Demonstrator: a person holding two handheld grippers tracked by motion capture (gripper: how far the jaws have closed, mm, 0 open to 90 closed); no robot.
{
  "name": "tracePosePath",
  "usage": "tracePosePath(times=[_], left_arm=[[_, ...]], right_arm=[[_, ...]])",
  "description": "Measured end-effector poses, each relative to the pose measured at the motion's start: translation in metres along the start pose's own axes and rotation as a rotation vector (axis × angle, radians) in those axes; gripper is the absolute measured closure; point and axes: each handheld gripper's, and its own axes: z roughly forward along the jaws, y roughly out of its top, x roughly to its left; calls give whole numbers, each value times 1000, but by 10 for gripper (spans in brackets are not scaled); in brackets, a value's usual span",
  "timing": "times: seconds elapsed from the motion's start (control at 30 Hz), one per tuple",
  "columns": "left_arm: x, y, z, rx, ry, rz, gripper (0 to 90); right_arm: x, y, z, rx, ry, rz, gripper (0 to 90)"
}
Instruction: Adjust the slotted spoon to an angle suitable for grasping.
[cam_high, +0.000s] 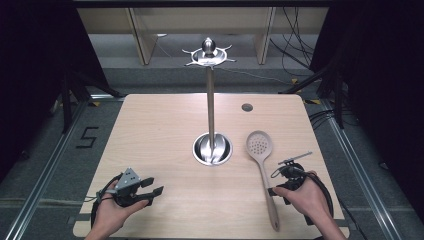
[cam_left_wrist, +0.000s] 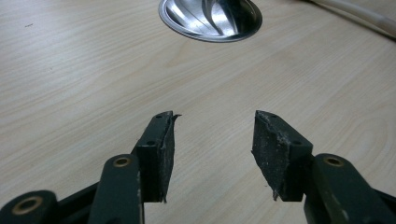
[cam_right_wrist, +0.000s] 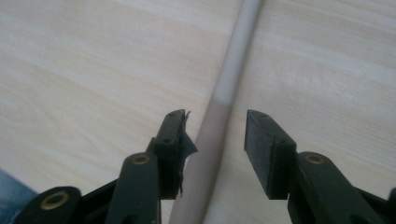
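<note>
Lower right of the counter (cam_high: 165, 130): right gripper (cam_right_wrist: 215, 140), fingers spread, straddles the slotted spoon (cam_high: 264, 165)'s handle, likely light, stiff, smooth; left gripper (cam_left_wrist: 212, 149) spread, empty.

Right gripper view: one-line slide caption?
Open right gripper straddles the slotted spoon's handle, which lies flat on the wooden table, jaws not yet closed.

A pale slotted spoon (cam_high: 265, 170) lies flat on the wooden surface (cam_high: 160, 135), perforated round head beside the metal stand's base (cam_high: 212, 149), long handle pointing toward the near edge.
</note>
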Motion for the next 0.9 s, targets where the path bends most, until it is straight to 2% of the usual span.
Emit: tracePosePath(times=[0.1, 0.13, 0.17, 0.23, 0.27, 0.3, 0.33, 0.37, 0.4, 0.43, 0.47, 0.5, 0.53, 0.6, 0.63, 0.7, 0.77, 0.8, 0.83, 0.87, 0.9], left_arm=[[-2, 1, 2, -4, -5, -9, 480], [-2, 1, 2, -4, -5, -9, 480], [-1, 2, 2, 4, -2, 4, 480], [-2, 3, 3, -6, -3, -3, 480], [-3, 2, 3, -11, -6, -9, 480], [-3, 2, 3, -9, -7, -9, 480], [-5, 1, 2, -9, -4, -21, 480], [-4, 1, 1, -3, -8, -4, 480], [-3, 0, -1, 10, -7, 16, 480], [-3, 0, -1, 10, -7, 16, 480], [-5, -1, -3, -11, -10, 3, 480], [-5, -1, -3, -11, -10, 3, 480], [-4, -2, -6, -15, -7, 10, 481], [-3, -2, -8, -21, 0, 1, 481], [-3, -2, -8, -21, 0, 1, 481], [-3, -1, -8, -22, 1, 0, 482], [-3, 0, -7, -26, 4, 3, 482], [-3, 1, -6, -28, -3, 2, 482], [-3, 1, -6, -16, -2, 8, 482], [-3, 1, -6, -16, -2, 8, 482], [-3, 1, -5, -9, -3, 10, 482]], right_arm=[[-1, -7, -5, 49, 8, -42, 691], [2, -9, -6, 73, 13, -29, 715], [2, -10, -5, 61, 9, -72, 746], [1, -11, -6, 86, 10, -148, 795], [3, -12, -5, 92, 19, -159, 830], [5, -13, -3, 90, 24, -196, 857], [8, -14, -1, 109, 30, -205, 881], [11, -15, 4, 112, 35, -255, 900], [16, -16, 6, 126, 47, -238, 900], [20, -16, 11, 141, 43, -259, 900], [27, -18, 16, 156, 42, -239, 900], [27, -18, 16, 156, 42, -239, 900], [34, -18, 22, 192, 35, -250, 900], [37, -18, 26, 203, 19, -254, 900], [36, -18, 27, 210, 5, -267, 900], [33, -18, 30, 203, -9, -257, 900], [29, -16, 31, 234, -24, -250, 900], [29, -16, 33, 247, -25, -226, 900], [27, -16, 36, 229, -35, -243, 900], [27, -16, 36, 229, -35, -243, 900], [28, -16, 38, 235, -25, -220, 900]])
